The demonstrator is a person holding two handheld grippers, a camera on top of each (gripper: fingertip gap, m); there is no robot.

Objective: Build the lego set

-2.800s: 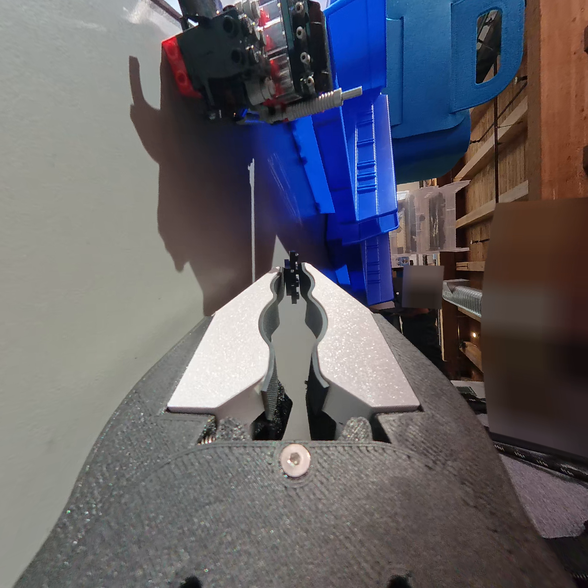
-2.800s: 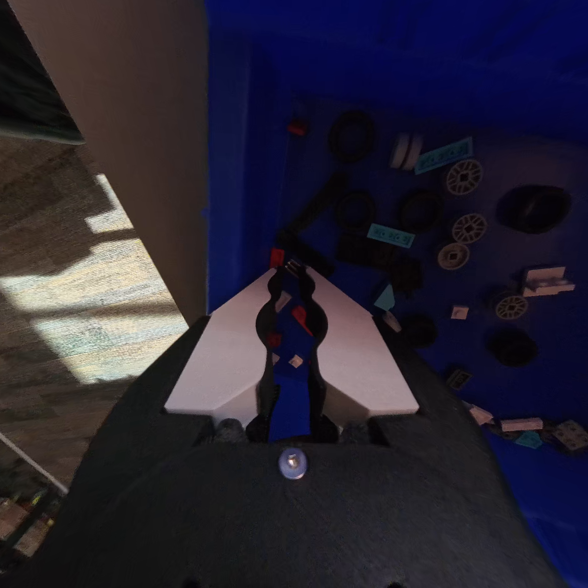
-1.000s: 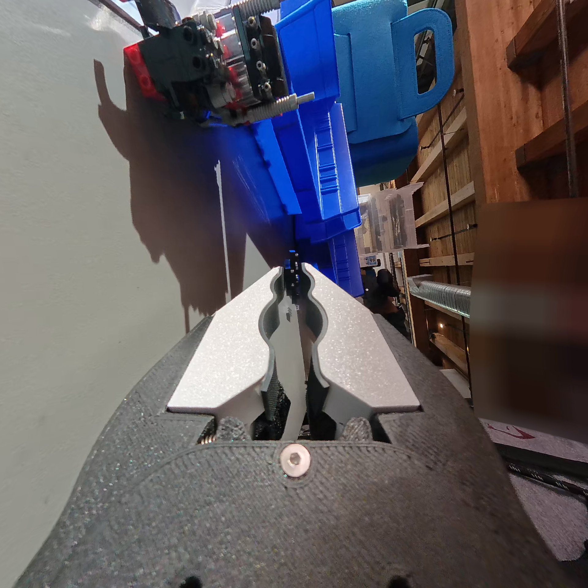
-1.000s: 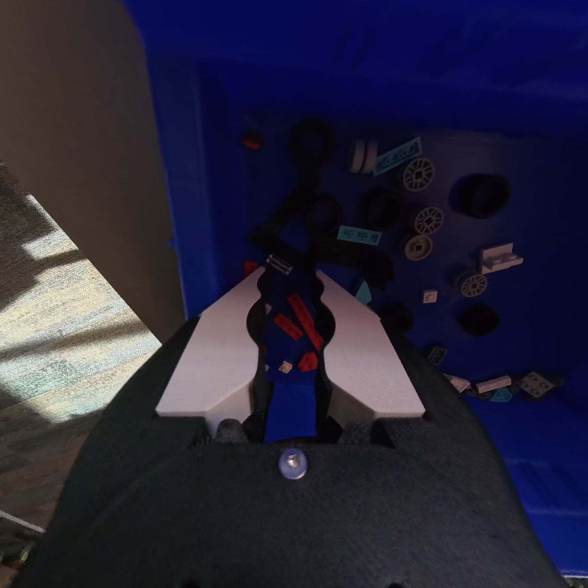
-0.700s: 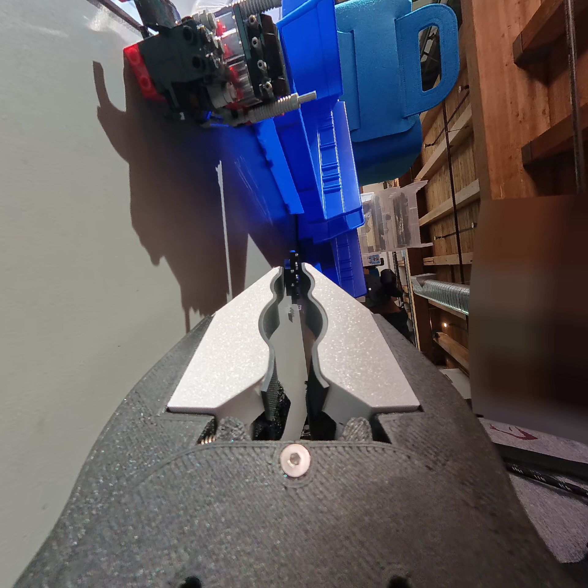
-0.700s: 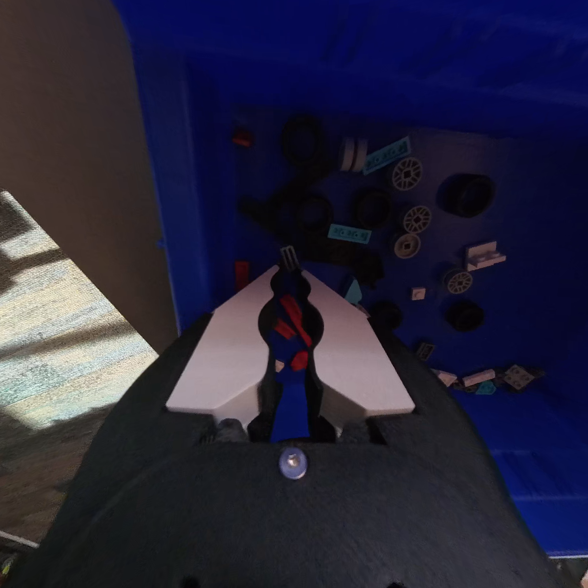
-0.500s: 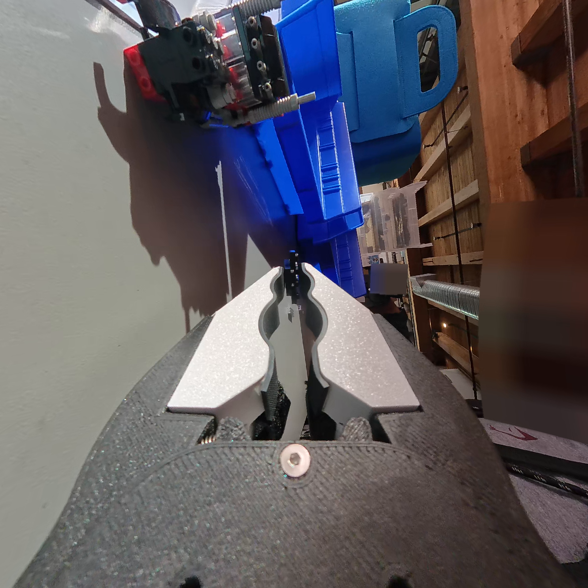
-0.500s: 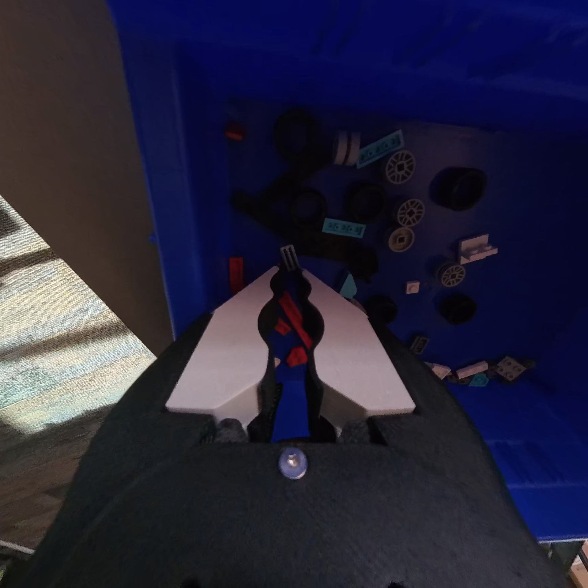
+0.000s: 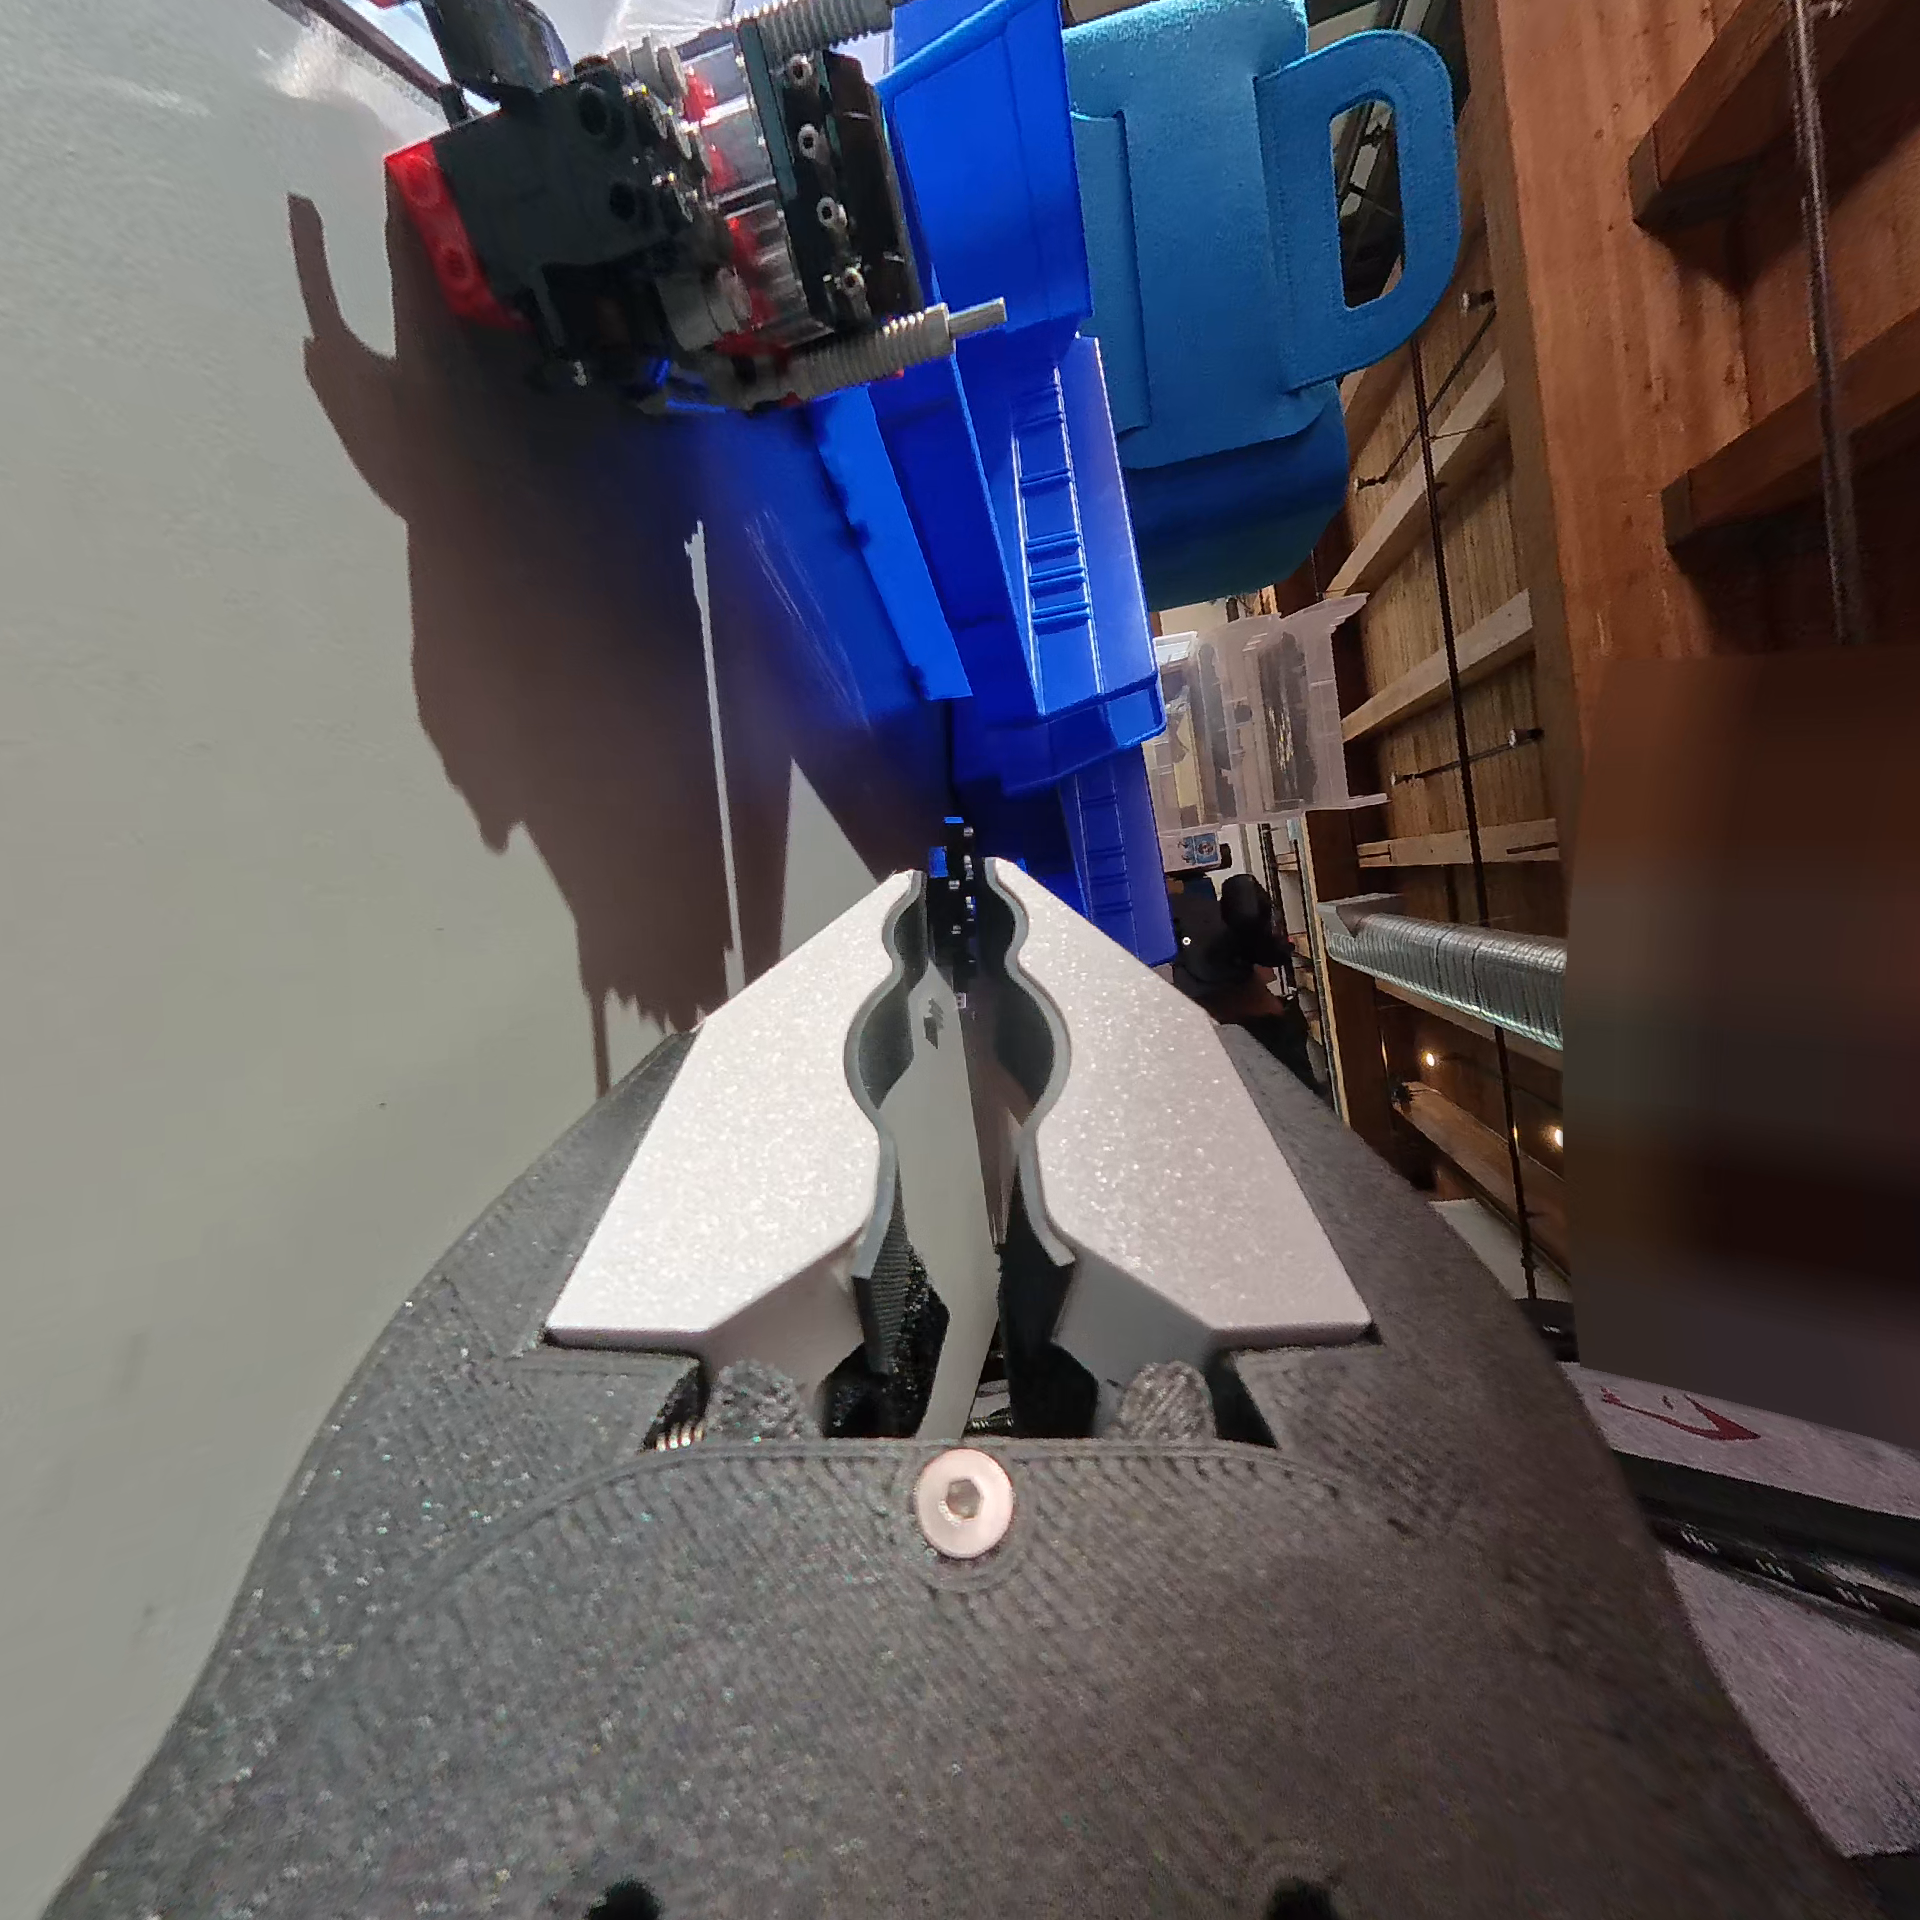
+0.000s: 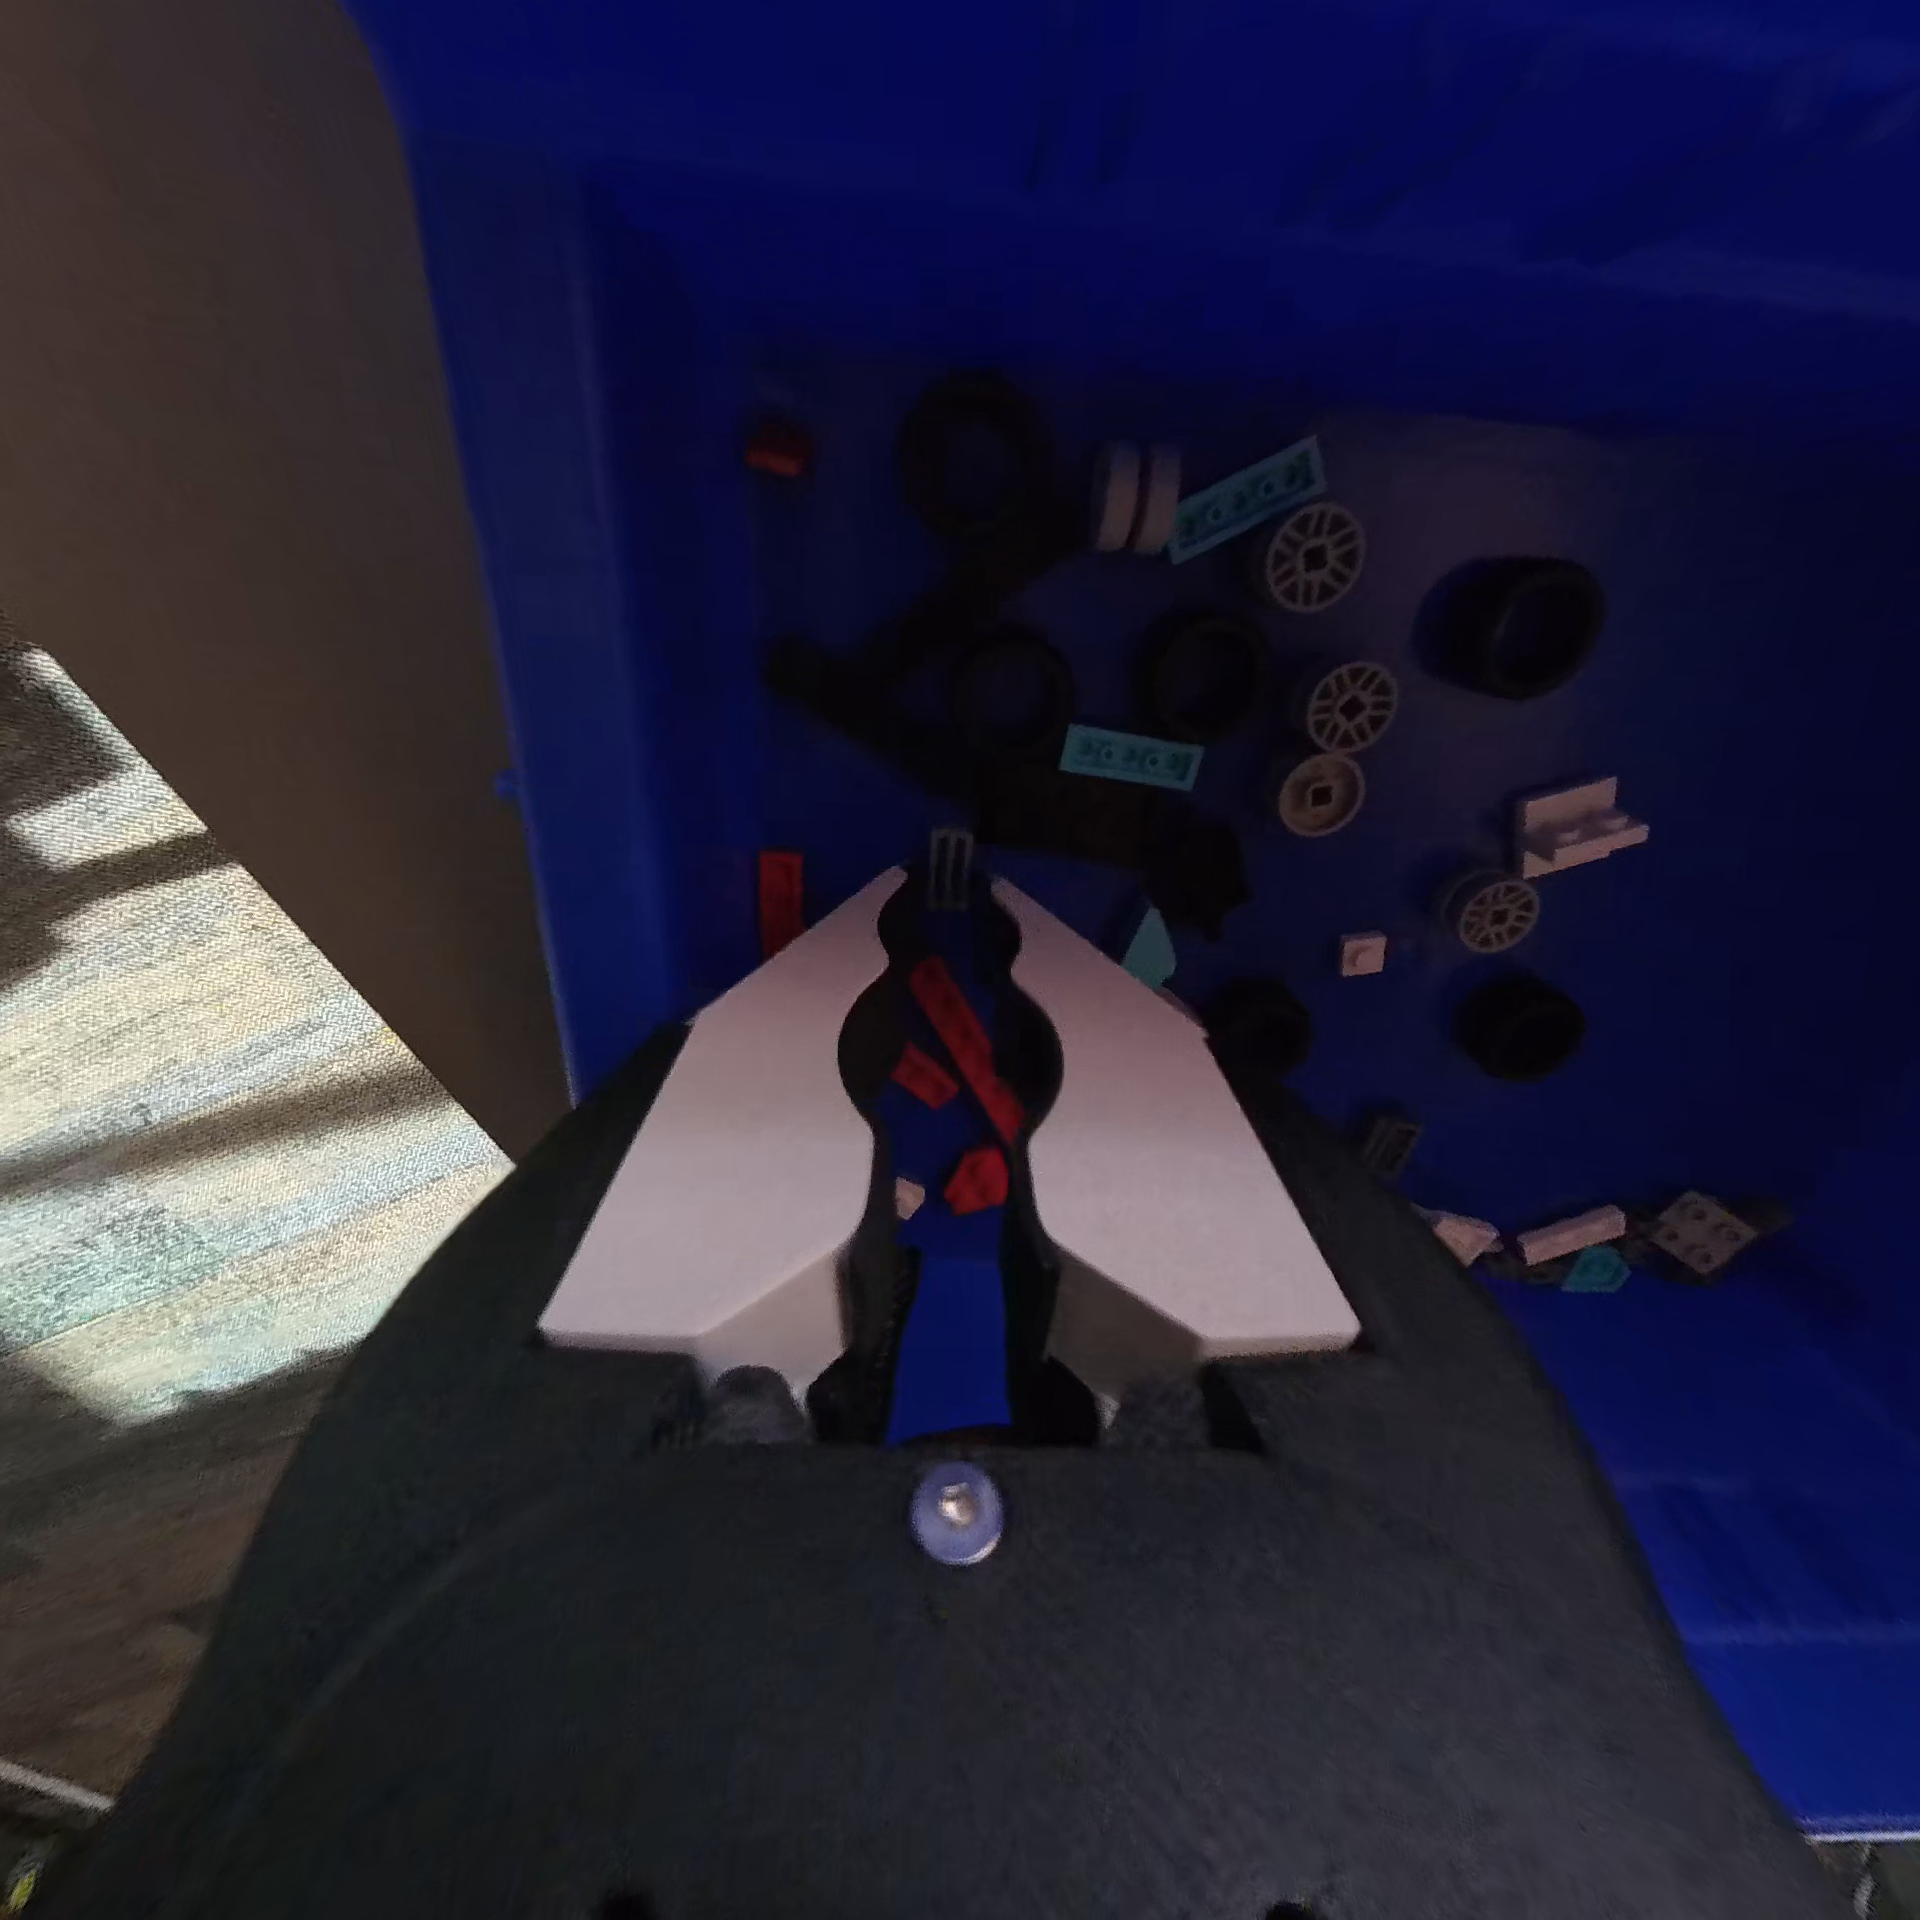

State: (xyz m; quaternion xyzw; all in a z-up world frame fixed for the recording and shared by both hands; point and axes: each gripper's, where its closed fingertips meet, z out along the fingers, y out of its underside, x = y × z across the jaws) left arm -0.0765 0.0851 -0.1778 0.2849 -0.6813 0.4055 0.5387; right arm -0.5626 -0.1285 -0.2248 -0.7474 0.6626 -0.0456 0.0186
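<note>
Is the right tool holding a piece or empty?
Holding: the right tool is shut on a small grey grille piece above the blue bin.

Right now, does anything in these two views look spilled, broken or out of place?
Nothing stands out. Loose lego pieces lie scattered inside the blue bin, none outside it. The partly built model sits whole on the white table beside the bins.
</note>
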